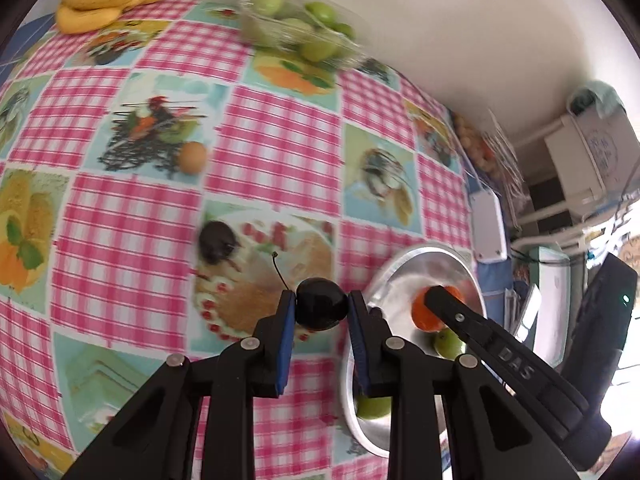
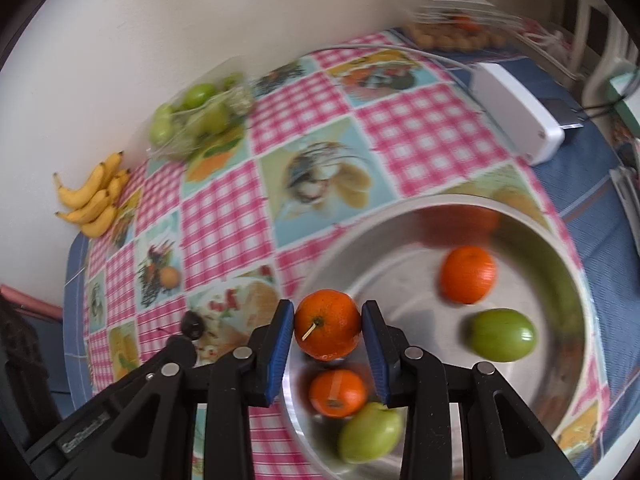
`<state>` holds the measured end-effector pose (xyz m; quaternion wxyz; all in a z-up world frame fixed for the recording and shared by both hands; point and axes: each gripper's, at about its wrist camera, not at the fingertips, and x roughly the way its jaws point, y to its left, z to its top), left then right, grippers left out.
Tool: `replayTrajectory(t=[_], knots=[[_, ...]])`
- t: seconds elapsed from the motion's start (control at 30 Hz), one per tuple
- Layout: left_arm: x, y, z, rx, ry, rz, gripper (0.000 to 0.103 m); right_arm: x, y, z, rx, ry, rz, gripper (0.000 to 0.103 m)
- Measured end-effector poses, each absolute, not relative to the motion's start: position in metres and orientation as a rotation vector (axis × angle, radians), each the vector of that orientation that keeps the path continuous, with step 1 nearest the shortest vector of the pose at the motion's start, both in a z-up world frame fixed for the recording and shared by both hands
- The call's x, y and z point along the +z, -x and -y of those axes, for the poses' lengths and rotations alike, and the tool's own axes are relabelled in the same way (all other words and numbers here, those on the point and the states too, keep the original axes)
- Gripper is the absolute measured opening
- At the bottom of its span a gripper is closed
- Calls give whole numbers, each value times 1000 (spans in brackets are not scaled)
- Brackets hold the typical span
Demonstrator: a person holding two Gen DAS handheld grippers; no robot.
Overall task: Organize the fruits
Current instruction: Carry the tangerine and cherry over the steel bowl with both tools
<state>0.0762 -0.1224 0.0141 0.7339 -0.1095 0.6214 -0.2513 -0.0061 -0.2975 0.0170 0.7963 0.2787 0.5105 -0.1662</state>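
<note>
Left gripper [image 1: 321, 304] fingers clamp a dark cherry [image 1: 321, 303]; right gripper [image 2: 328, 324] fingers clamp an orange [image 2: 328, 324] above the metal bowl [image 2: 576, 280], rim at 3 o'clock.

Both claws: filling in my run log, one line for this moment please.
left claw: shut on cherry | right claw: shut on orange | over bowl

Left gripper [image 1: 321, 307]: blue pads pinched on dark cherry [image 1: 320, 303], held above worktop. Right gripper [image 2: 328, 325]: pads clamped on orange [image 2: 328, 324], fingers level, reaching in from left gripper's right side.
</note>
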Motion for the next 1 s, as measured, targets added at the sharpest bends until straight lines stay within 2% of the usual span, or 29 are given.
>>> replayTrajectory(t=[0.5, 1.0], knots=[[8, -38, 184, -660, 51, -1393, 27, -5, 37, 326, -435, -620, -1151, 38], [-4, -43, 204, -664, 59, -1414, 27, -10, 45, 336, -478, -647, -1155, 38]])
